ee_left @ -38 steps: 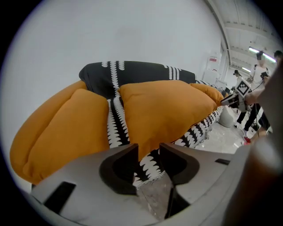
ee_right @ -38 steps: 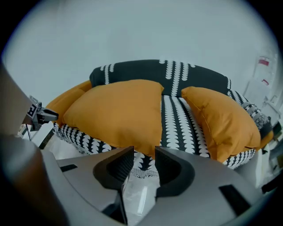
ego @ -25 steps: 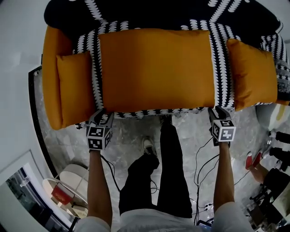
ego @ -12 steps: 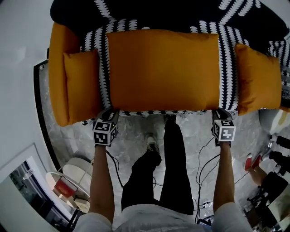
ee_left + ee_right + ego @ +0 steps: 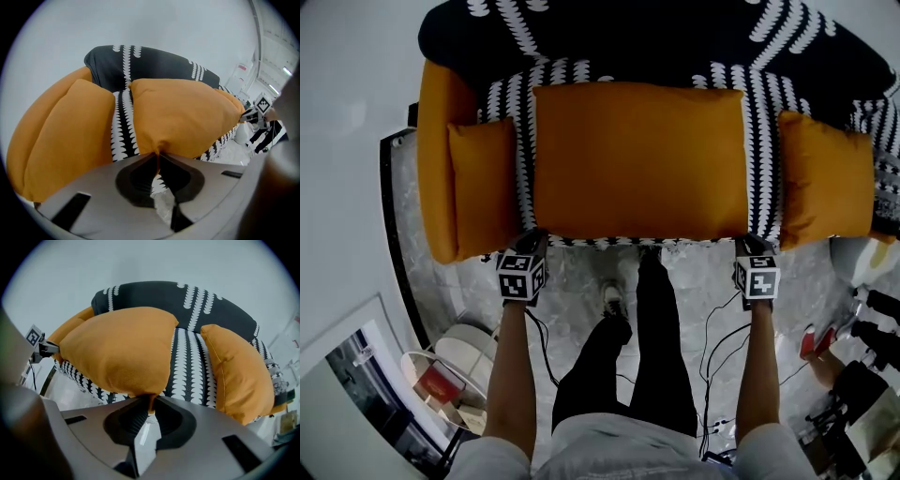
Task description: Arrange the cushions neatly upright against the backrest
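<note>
Down, claws point(image 5: 157, 157) point(image 5: 150, 404) (just closing) on cushion point(image 5: 637, 159)

**The sofa in front of me and its three cushions**

The sofa point(image 5: 761, 141) is black with rows of white marks, and its backrest point(image 5: 628, 37) is on the side away from me. A large orange cushion point(image 5: 637, 159) lies across the middle of the seat, reaching from the backrest to the front edge. The left small cushion point(image 5: 483, 187), also orange, sits against the orange armrest point(image 5: 434, 169). The right small cushion point(image 5: 820, 178) lies at the opposite end. Strips of patterned seat show between them. The sofa stands on a grey marbled floor point(image 5: 572, 291), where thin cables point(image 5: 717, 328) trail.
</note>
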Tool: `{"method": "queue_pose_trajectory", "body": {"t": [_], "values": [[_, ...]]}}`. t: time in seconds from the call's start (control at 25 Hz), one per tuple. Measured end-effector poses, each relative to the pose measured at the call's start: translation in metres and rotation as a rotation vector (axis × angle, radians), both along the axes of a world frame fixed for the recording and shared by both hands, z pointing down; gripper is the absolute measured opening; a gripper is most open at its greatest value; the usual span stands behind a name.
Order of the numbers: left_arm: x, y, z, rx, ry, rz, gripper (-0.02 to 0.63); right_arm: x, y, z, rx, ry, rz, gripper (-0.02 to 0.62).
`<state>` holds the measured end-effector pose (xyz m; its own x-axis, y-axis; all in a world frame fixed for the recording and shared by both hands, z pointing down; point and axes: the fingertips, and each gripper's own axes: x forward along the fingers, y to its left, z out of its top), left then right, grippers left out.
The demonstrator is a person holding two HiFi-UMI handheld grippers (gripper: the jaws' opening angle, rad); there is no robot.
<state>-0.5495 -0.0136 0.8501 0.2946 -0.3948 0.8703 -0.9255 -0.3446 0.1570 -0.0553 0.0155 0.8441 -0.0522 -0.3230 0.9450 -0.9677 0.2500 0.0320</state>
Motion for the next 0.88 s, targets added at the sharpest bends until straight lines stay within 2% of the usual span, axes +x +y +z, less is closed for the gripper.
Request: {"method": "queue_pose_trajectory", "body": {"t": [0.44,0.64,0.88], "values": [[0.007,-0.034,-0.07,-0.021,-0.032,-0.114,0.029,0.007,-0.043,-0.069,-0.007,-0.009,-0.024,0.048],[0.01,-0.056,-0.095,-0.004,-0.011,-0.173,0.026,0.009,-0.071,-0.093,0.006,0.003,-0.07,0.048],[0.012,-0.081,-0.119,0.011,-0.026,-0.204,0.026,0.009,-0.102,-0.116,0.02,-0.014,-0.089,0.048]]}}
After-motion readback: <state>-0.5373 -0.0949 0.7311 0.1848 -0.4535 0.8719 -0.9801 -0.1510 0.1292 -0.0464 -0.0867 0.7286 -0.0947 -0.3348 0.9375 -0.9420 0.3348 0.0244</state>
